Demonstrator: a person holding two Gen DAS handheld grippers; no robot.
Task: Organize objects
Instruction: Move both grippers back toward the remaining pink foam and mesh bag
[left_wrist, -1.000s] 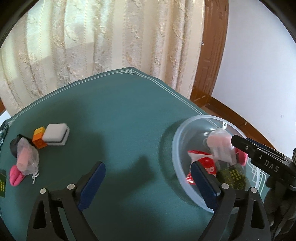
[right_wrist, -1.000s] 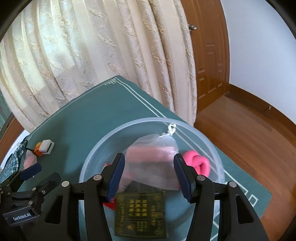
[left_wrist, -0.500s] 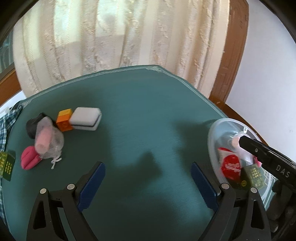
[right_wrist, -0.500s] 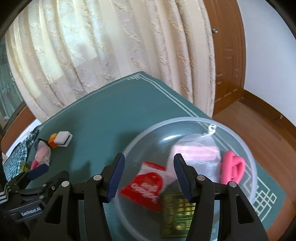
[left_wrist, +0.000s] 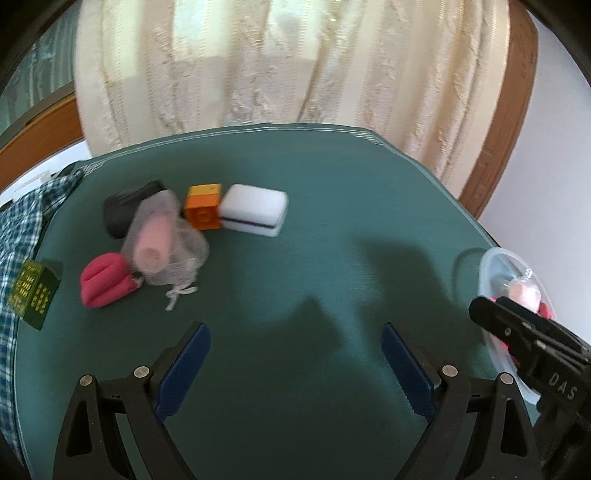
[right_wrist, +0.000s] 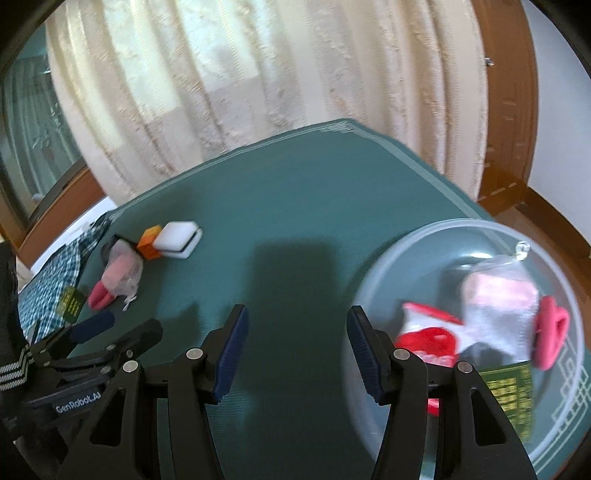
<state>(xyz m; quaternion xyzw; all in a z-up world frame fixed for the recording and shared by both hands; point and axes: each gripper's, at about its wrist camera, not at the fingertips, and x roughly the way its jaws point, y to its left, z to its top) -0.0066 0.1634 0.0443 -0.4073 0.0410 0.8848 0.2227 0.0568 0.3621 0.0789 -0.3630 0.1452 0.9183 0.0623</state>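
Green table, clear bowl at the right, loose items grouped at the left; both grippers empty.

A cream curtain (left_wrist: 295, 62) is hung behind the green table (left_wrist: 314, 229). A clear bowl (right_wrist: 436, 254) is set on the table's right side; inside it a mesh pouch (right_wrist: 498, 299), a red packet (right_wrist: 428, 332), a pink clip (right_wrist: 550, 332) and a green card (right_wrist: 513, 391) are seen. At the left a checked cloth (left_wrist: 14, 236) is draped over the table edge. Near it are grouped a white sponge (left_wrist: 255, 212), touching an orange block (left_wrist: 203, 210), then a second mesh pouch (left_wrist: 159, 240), a black object (left_wrist: 125, 210), a pink pouch (left_wrist: 105, 280) and a green box (left_wrist: 33, 293). The left gripper (left_wrist: 295, 373) is held wide apart over bare cloth, nothing between its fingers. The right gripper (right_wrist: 295, 354) is held partly apart, also empty, just left of the bowl.
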